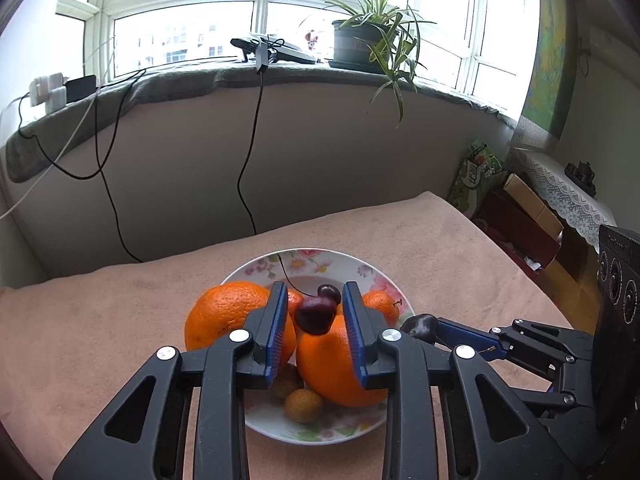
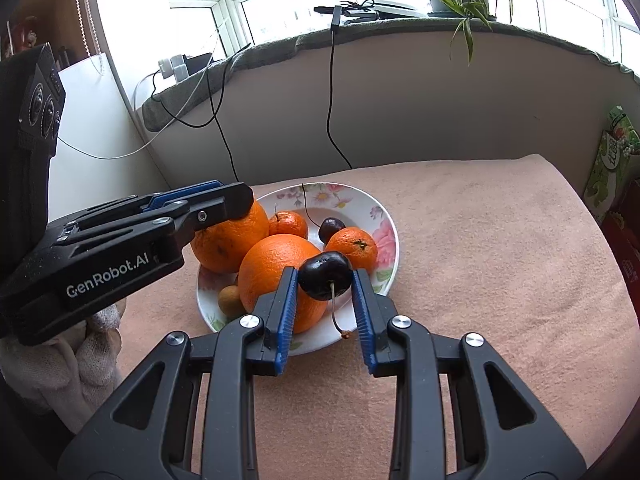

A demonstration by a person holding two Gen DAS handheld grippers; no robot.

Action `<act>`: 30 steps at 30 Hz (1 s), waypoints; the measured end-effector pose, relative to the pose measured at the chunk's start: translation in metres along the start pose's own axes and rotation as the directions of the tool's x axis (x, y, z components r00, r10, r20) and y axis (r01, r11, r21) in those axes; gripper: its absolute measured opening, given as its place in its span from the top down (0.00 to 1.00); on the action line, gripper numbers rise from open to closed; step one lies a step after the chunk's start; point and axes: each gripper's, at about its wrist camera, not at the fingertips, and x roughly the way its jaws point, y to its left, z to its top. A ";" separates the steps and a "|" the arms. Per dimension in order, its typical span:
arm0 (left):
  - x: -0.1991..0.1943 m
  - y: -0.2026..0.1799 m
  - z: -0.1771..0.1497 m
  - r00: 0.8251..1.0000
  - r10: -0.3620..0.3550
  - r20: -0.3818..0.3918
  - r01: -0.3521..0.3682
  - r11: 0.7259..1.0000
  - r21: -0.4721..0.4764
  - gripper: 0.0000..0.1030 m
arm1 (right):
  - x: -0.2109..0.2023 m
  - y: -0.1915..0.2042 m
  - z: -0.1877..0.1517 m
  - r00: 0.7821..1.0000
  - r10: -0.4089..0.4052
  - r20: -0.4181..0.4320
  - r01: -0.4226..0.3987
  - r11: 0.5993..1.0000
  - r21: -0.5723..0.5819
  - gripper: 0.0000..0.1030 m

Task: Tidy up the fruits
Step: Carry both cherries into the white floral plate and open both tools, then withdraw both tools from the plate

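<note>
Pink cloth (image 2: 480, 260); right gripper (image 2: 325, 280) clamps cherry (image 2: 325, 274); left gripper (image 1: 315, 308) parted over plate (image 2: 384, 216) (cherry between, contact unclear)

Orange fruit, dark cherries, flowered plate

White plate (image 2: 384, 240) with pink blossoms; bright oranges (image 2: 276, 276); near-black maroon cherry (image 2: 324, 274); tan-brown small fruit (image 1: 303, 405); salmon-pink cloth (image 2: 480, 280); black grippers, blue pads (image 2: 286, 312).

Fruit plate on the cloth-covered table
Plate (image 2: 386, 216) sits near the table's (image 2: 500, 240) far edge; oranges (image 2: 280, 276) fill its left half, cherry (image 2: 332, 227) behind
</note>
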 end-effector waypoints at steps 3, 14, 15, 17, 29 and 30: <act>-0.001 0.000 0.001 1.000 -0.001 0.004 0.001 1.000 0.004 0.60 | 0.002 -0.001 0.000 1.000 -0.006 -0.005 0.006 1.000 -0.004 0.72; -0.016 -0.001 -0.002 1.000 0.014 0.015 -0.014 1.000 -0.003 0.59 | -0.004 0.002 0.000 1.000 -0.002 0.014 0.002 1.000 -0.029 0.41; -0.019 -0.001 -0.003 1.000 0.013 0.018 -0.012 1.000 -0.006 0.59 | -0.006 0.003 -0.001 1.000 0.002 0.016 -0.001 1.000 -0.029 0.41; -0.025 -0.001 -0.005 0.999 0.018 0.028 -0.017 1.000 -0.013 0.59 | -0.010 0.004 -0.002 1.000 0.010 0.021 -0.010 1.000 -0.027 0.41; -0.064 -0.001 -0.027 0.997 0.058 0.055 -0.054 0.996 -0.067 0.36 | -0.035 0.010 -0.013 0.999 -0.028 0.040 0.030 0.999 -0.036 0.31; -0.067 -0.001 -0.030 0.996 0.069 0.055 -0.065 0.995 -0.071 0.34 | -0.038 0.009 -0.014 0.998 -0.036 0.046 0.038 0.999 -0.034 0.23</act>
